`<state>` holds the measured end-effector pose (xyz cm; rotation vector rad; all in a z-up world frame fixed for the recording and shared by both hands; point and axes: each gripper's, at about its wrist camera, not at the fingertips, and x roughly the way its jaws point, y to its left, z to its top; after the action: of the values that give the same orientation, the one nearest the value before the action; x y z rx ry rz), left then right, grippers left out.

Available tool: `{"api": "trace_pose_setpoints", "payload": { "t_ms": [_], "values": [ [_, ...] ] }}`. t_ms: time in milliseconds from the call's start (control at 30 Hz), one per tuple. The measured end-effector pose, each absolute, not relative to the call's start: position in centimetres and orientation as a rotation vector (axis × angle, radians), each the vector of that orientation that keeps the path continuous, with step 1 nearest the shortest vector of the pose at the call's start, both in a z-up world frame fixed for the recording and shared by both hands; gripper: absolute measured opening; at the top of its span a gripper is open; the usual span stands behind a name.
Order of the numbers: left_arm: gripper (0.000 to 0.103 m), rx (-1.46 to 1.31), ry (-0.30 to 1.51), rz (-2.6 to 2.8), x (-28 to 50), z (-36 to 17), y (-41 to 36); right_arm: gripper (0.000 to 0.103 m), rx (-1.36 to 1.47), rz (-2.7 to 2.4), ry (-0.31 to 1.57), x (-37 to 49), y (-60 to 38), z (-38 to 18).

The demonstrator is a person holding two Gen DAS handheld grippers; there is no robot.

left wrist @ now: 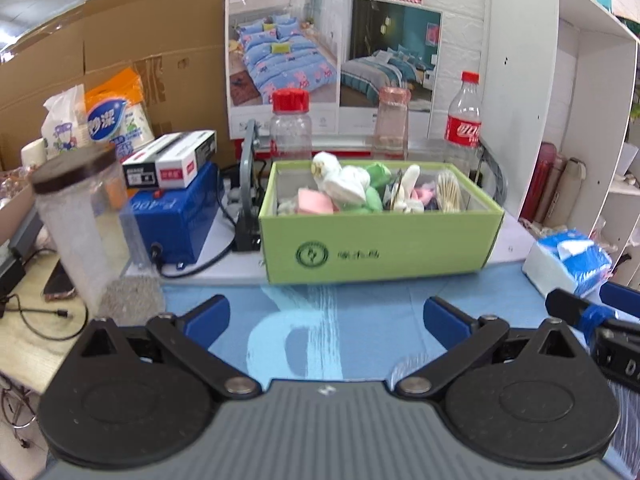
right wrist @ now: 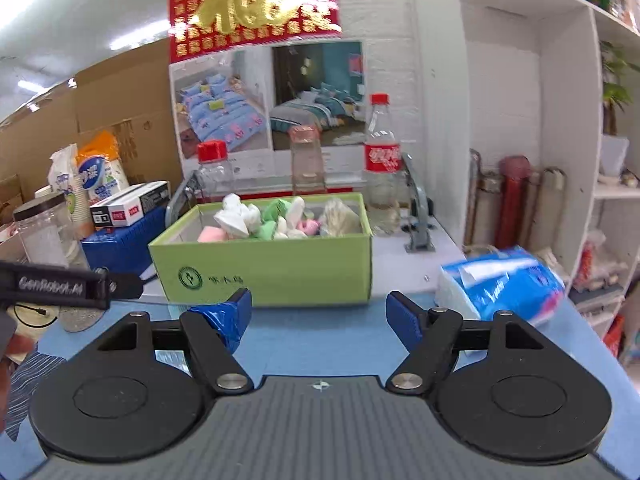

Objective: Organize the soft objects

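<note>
Sitting at frame centre in both views, the green box [left wrist: 376, 248] is seen packed w/ soft objects [left wrist: 348, 192]: white, pink and green pieces heaped together, plus a pale bundle at its right end. Box is set at the far edge of the blue mat [left wrist: 360, 320], just beyond both tools. Left gripper [left wrist: 326, 316] is seen at lower centre of the left wrist view, fingers spread wide, nothing held betw. them; only mat is seen in the gap. Right gripper [right wrist: 318, 312] is likewise spread wide & empty at lower centre of the right wrist view, its left finger wrapped in blue tape; part of it is also caught at the lower right edge of the left view. A blue-and-white tissue pack [right wrist: 500, 284] lies at mid right, near the box's right end but apart from it. Behind the box, 3 bottles are lined up: a clear red-capped jar [left wrist: 291, 124], a pinkish jar [left wrist: 393, 120] and a cola bottle [left wrist: 464, 120]. A blue device [left wrist: 176, 220] w/ small cartons on top is seen left of the box, and a dark-lidded clear jar [left wrist: 80, 220] at far left. White shelving [right wrist: 560, 120] fills the right side.
</note>
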<state>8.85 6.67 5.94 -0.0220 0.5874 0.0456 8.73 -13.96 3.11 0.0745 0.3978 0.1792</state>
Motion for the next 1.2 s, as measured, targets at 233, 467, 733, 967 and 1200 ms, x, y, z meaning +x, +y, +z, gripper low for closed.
{"api": "trace_pose_setpoints", "payload": {
  "t_ms": [233, 467, 733, 967, 1200],
  "values": [
    [0.103, -0.029, 0.552, 0.099, 6.0, 4.2, 5.8, 0.06, 0.194, 0.138, 0.382, 6.8, -14.6, 0.4],
    [0.103, -0.01, 0.552, 0.113, 4.8, 3.2, 5.3, 0.06, 0.204, 0.118, 0.402, 5.5, -15.1, -1.2],
    [0.103, -0.023, 0.56, 0.116, 3.5, 3.0, 5.5, 0.06, 0.194, 0.105, 0.413, 4.7, -14.9, -1.6],
    [0.103, -0.018, 0.543, 0.107, 2.3, 3.6, 5.2, 0.06, 0.183, 0.114, 0.388, 3.4, -14.5, -0.8],
    [0.103, -0.002, 0.545, 0.091, 1.1, 4.2, 4.6, 0.06, 0.171, 0.131, 0.382, 2.7, -14.1, -0.4]
  ]
}}
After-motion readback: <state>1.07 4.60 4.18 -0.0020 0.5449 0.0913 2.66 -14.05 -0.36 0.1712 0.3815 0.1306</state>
